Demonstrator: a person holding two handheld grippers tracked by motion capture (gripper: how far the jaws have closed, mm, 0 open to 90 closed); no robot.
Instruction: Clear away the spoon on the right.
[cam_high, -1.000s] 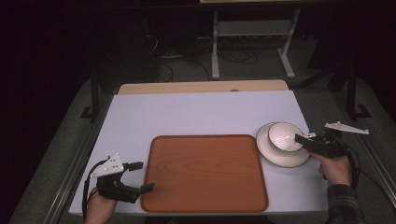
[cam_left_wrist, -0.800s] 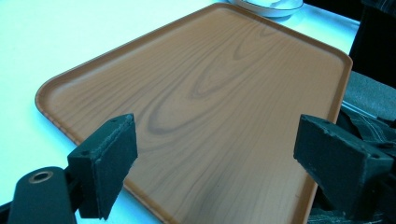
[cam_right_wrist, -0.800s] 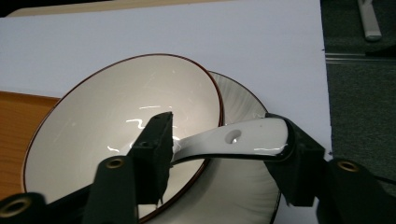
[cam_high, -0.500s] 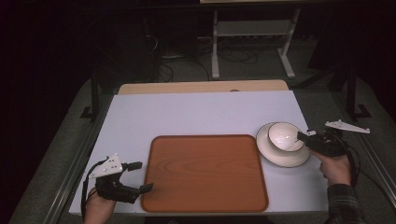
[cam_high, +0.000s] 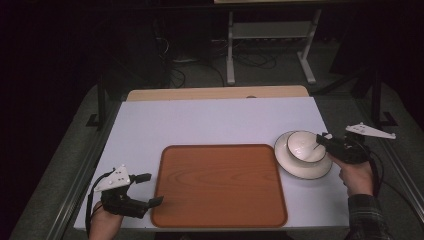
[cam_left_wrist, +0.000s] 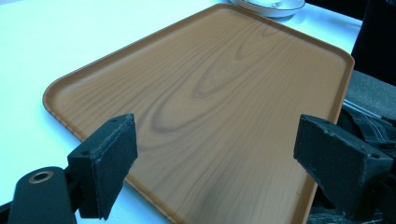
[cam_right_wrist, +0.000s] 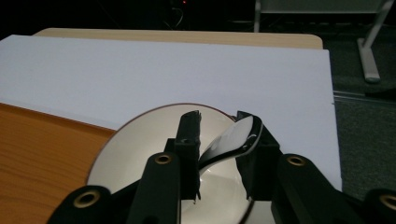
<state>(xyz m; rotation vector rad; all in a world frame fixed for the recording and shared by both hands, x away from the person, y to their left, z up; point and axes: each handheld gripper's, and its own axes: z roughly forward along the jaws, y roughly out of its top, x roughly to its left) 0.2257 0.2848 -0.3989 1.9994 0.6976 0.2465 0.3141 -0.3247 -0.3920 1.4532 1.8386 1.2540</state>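
Currently, the white tabletop (cam_high: 215, 122) carries a brown wood-grain tray (cam_high: 220, 185) at its near centre. Just beside the tray's right edge sits a white plate (cam_high: 285, 160) with a white bowl (cam_high: 300, 145) resting on it.

Left gripper (cam_high: 145, 189): held by the person's left hand (cam_high: 102, 225) at the near left corner of the tabletop, just beside the tray's left edge. Its jaws are spread wide with nothing between them. In the left gripper view, the two black pads (cam_left_wrist: 109, 158) frame the near part of the tray (cam_left_wrist: 219, 93), and the plate (cam_left_wrist: 271, 7) appears at the far end, beyond the tray.

Right gripper (cam_high: 322, 141): held by the person's right hand (cam_high: 357, 175) at the right side of the tabletop, reaching over the plate's right rim toward the bowl. In the right gripper view, its jaws are drawn narrow and clamp the handle of a white spoon (cam_right_wrist: 231, 140), which lies tilted between them above the bowl (cam_right_wrist: 140, 140). The lower end of the spoon is hidden behind the gripper body. The tray (cam_right_wrist: 42, 158) edge shows at the left of this view.

A grey three-cornered plate tops each gripper. Beyond the tabletop's far edge a strip of pale wood (cam_high: 215, 93) is visible, and a white metal stand (cam_high: 272, 35) is on the dark floor behind.
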